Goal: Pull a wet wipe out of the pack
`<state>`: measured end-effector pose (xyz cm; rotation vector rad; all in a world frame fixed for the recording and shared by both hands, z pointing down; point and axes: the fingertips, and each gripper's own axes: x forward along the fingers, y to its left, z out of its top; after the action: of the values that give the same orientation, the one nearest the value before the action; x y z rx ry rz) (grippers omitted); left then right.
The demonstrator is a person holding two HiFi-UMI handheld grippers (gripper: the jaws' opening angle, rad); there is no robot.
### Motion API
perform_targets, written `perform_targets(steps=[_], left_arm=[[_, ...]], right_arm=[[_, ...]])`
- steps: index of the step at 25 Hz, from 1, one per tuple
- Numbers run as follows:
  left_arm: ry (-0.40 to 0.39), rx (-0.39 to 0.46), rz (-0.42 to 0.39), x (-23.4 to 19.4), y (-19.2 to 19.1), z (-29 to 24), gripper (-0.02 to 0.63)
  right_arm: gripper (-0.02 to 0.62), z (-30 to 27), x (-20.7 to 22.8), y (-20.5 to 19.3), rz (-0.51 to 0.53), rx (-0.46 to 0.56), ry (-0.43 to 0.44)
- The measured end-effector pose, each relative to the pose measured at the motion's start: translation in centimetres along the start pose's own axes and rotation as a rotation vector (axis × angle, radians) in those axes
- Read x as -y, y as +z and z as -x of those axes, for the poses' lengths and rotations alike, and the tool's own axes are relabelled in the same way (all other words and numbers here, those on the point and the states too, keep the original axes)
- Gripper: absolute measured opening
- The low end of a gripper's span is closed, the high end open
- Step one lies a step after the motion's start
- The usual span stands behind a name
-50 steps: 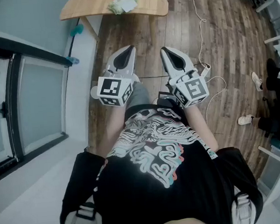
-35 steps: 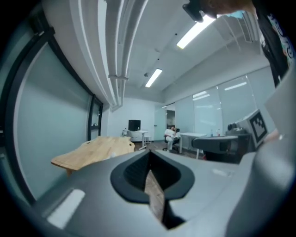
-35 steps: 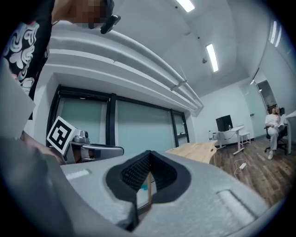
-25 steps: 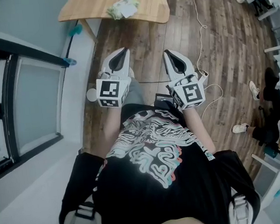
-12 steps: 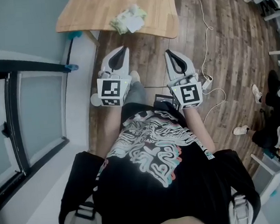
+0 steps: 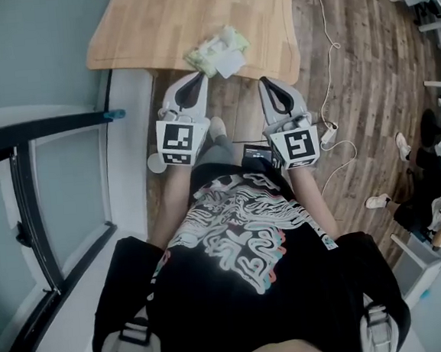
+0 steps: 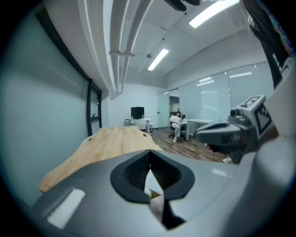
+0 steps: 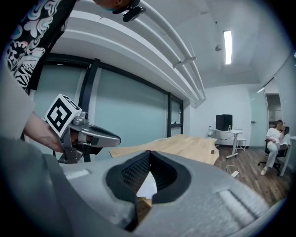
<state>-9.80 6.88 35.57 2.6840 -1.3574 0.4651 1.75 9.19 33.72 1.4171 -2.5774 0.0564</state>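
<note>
- The left gripper (image 6: 194, 80) and right gripper (image 6: 268, 84) were held closed, empty, at mid-frame
- The wet wipe pack (image 6: 216, 51) was seen on the table (image 6: 153, 24), upper centre

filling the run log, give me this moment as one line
stage: pre-grasp | left gripper: shut, empty | right gripper: shut, empty | wipe pack: on table near edge, not gripped

Ahead of you, the pack (image 6: 213, 51) lies on the table (image 6: 153, 24) at its near edge; your left gripper (image 6: 199, 77) is just before it, your right gripper (image 6: 265, 81) alongside.
</note>
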Motion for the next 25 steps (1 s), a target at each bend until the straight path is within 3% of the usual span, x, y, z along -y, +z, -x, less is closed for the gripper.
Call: perform_targets(steps=[11,25], left_arm=[[-0.185,-0.053,-0.025,-5.1,-3.6,-6.9,-0.014],[-0.457,-0.228,-0.152,-4.0,-7.9,-12.0,-0.014]], right_arm=[[-0.002,-9.1,-0.7,-4.4,-0.039,-0.158,0.099],[0.0,-11.5,-0.2,-6.5,-0.073,-0.212,0.06]])
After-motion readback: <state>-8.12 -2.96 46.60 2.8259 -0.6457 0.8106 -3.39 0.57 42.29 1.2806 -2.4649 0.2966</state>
